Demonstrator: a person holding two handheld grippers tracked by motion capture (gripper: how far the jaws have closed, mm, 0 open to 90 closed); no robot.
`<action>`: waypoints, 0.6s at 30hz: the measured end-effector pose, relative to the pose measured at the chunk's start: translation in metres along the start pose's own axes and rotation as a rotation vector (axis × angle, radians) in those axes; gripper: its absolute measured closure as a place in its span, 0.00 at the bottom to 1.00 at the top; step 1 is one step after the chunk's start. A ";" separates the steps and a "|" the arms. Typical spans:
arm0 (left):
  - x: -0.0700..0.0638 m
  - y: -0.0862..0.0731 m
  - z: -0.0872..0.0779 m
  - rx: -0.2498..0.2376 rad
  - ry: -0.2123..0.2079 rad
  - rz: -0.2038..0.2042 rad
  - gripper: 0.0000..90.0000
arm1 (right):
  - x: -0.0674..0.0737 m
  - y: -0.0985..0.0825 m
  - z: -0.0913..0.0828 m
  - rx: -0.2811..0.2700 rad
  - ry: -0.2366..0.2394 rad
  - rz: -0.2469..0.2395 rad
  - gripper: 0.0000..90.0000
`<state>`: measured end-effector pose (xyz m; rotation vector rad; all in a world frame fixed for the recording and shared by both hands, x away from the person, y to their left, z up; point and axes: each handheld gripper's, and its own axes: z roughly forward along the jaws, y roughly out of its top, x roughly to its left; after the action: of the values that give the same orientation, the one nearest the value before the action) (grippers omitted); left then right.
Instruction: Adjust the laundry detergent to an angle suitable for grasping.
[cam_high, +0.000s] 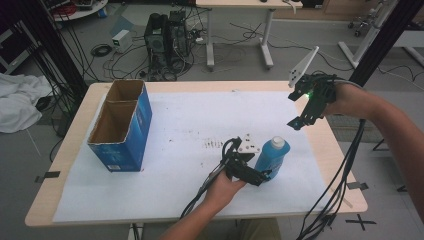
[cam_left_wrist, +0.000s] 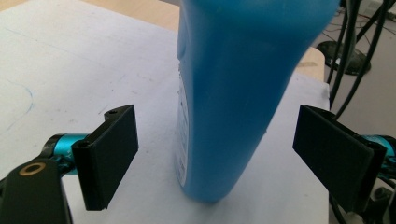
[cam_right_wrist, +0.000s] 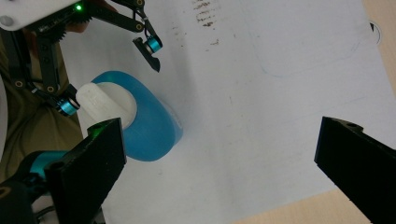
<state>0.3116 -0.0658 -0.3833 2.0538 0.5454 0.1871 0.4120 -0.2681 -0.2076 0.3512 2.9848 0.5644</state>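
Straddling the upright blue bottle (cam_left_wrist: 224, 93) on the worktop's white sheet (cam_high: 170, 130), the left gripper (cam_high: 261, 176) has its jaws spread, touching nothing — no grasp made yet. The right gripper (cam_high: 305, 107) hangs above, jaws wide and empty — the open cardboard box (cam_high: 120, 125) stands well apart.

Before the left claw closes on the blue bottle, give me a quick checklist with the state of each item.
1. Blue bottle upright on the white sheet: ok.
2. Bottle between the left claw jaws: ok.
3. Jaws open, gap on both sides: ok.
4. White cap on: ok; whether it is tight: cannot tell.
5. Right claw raised, apart from the bottle: ok.
6. Blue box open on top, well away: ok.
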 end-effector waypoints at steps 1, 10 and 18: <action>0.000 0.000 0.004 -0.012 0.007 0.005 0.16 | 0.000 0.001 0.000 -0.004 0.000 0.002 0.01; -0.003 0.001 0.013 -0.049 0.010 0.009 0.16 | 0.001 0.002 0.000 -0.002 0.002 -0.003 0.01; -0.002 0.002 0.021 -0.069 0.017 0.008 0.16 | 0.001 0.003 0.000 -0.003 0.001 0.001 0.01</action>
<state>0.3174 -0.0844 -0.3929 1.9892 0.5344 0.2251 0.4118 -0.2646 -0.2068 0.3518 2.9841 0.5693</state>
